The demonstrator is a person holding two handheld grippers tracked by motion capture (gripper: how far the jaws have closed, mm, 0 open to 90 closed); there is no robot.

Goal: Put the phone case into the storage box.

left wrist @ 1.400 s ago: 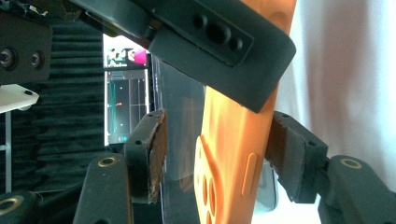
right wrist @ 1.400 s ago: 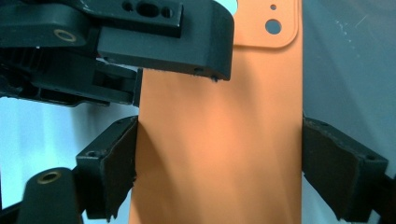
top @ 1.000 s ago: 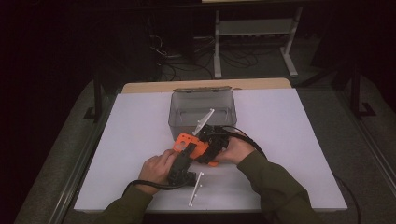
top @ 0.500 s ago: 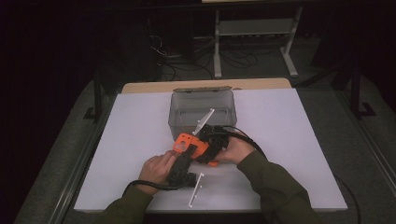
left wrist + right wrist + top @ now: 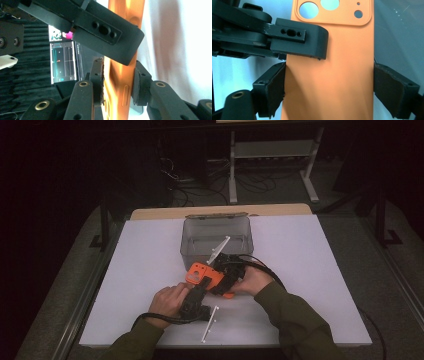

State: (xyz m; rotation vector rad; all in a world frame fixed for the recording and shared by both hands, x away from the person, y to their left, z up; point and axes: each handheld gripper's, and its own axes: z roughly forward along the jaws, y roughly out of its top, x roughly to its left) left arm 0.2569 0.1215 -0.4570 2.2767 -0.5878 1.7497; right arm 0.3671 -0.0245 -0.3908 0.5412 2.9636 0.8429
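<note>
Left gripper view shows the left gripper [image 5: 117, 87], whose jaws have just been closing, pinching the orange phone case [image 5: 120, 75] across its thin edge, while the right gripper [image 5: 329, 92] clamps it by the sides. With both gripping, an uneven pull could bend the soft case or slip it from the pads. Just beyond the fingers stands a clear bin [image 5: 216, 238], and a white strip [image 5: 209, 323] lies near the left hand.

Orange phone case [image 5: 329, 75], gripped across sides
</note>
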